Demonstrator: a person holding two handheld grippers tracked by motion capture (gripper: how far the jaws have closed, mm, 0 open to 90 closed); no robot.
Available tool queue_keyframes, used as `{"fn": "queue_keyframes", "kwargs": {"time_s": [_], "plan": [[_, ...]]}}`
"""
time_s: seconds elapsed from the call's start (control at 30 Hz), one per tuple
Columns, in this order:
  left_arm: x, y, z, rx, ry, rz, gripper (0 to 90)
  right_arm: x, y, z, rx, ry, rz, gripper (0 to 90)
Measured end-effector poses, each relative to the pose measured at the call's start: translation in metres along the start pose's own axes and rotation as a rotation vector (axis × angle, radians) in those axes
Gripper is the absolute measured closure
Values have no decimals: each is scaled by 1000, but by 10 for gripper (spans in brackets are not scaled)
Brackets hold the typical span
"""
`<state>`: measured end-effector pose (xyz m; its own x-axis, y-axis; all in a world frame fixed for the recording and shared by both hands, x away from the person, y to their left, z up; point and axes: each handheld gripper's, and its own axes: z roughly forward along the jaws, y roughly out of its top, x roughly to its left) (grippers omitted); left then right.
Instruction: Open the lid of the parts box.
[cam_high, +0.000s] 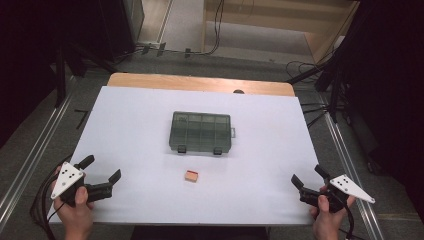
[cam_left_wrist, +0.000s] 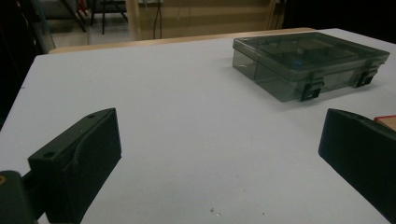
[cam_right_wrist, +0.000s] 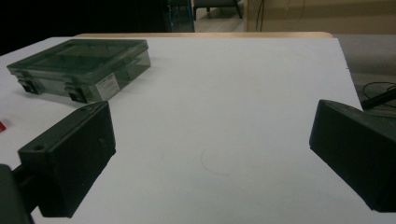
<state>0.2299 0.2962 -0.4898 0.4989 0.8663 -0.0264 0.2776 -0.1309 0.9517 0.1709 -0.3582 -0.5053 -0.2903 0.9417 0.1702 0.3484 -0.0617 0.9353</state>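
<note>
The left gripper (cam_high: 102, 169) waits at the lower left of the high view, jaws wide apart and holding nothing. The right gripper (cam_high: 308, 176) waits at the lower right, wide apart and bare too. Between them lies a small block (cam_high: 191, 175), untouched. Above it sits a shut grey box (cam_high: 201, 132). Nothing looks started yet. The table (cam_high: 260, 165) is white; cables lie on the floor behind.

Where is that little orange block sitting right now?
In the high view the small orange block lies on the white table, just in front of the closed grey compartment box, roughly midway between the two grippers.
</note>
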Motion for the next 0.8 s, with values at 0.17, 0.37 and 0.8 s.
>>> {"fn": "queue_keyframes", "kwargs": {"time_s": [0.17,0.37,0.8], "plan": [[-2,3,0,1,-16,9,0,7,5,0,-3,24,-6,0],[-14,16,6,-1,-45,25,0,13,15,1,-13,38,-26,0],[-29,35,22,2,-100,47,0,25,34,8,-33,61,-59,0]]}}
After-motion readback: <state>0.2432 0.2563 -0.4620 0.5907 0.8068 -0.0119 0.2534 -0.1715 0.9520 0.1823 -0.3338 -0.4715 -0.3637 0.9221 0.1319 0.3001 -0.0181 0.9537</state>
